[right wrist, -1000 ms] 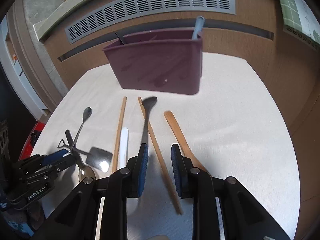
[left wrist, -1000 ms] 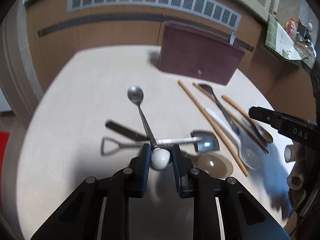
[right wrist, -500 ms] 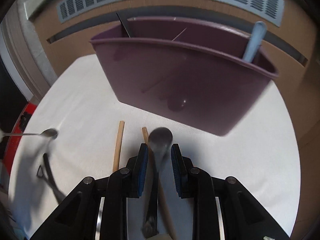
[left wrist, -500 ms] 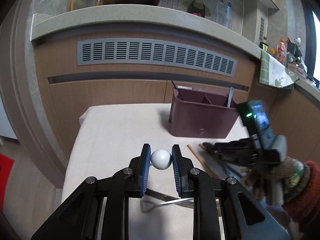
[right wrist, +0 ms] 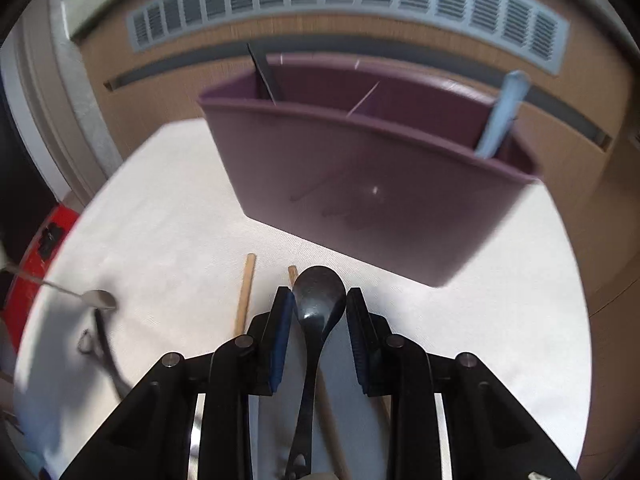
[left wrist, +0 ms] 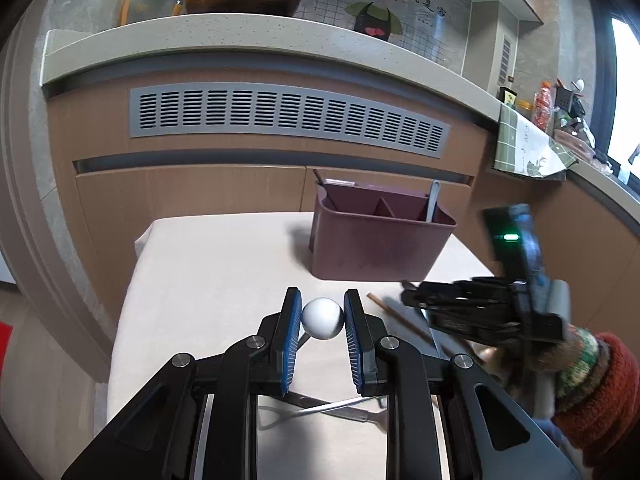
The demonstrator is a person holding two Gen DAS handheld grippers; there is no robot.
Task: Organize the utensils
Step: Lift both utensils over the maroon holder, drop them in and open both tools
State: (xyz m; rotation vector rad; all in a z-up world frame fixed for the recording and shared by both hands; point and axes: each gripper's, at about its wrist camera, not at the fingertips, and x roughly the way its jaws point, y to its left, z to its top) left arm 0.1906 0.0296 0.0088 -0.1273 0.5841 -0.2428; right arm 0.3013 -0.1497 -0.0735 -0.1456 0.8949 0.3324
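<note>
Two grippers worked over a pale, cloth-covered desk (left wrist: 208,264) pushed up against a wood-panelled counter front. A long grey ventilation grille (left wrist: 288,120) ran across that panelling, with a dark recessed strip below it and a speckled stone ledge (left wrist: 240,36) above, where a dark pot and a glass lid stood before a wall decorated with cartoon figures. To the right the counter carried a green checked cloth (left wrist: 524,148) and some clutter beside a bright window.

At the far edge of the desk stood the maroon utensil holder (right wrist: 360,184), divided into compartments; a pale blue handle (right wrist: 500,116) leaned in its right end and a dark handle (right wrist: 264,76) in its left.

The left gripper (left wrist: 322,318) was lifted above the desk, its blue pads pressed on the white ball end of a spoon (left wrist: 322,318), whose metal bowl showed off to the left in the right wrist view. Below it a small shovel-shaped metal utensil (left wrist: 320,410) lay on the cloth.

The right gripper (right wrist: 320,304), held by a hand in a knitted sleeve (left wrist: 592,376), had its jaws opening around a black spoon (right wrist: 318,300) lying on the desk, its bowl between the pads, close to the left one and clear of the right. Wooden chopsticks (right wrist: 245,292) lay alongside, pointing toward the holder.
</note>
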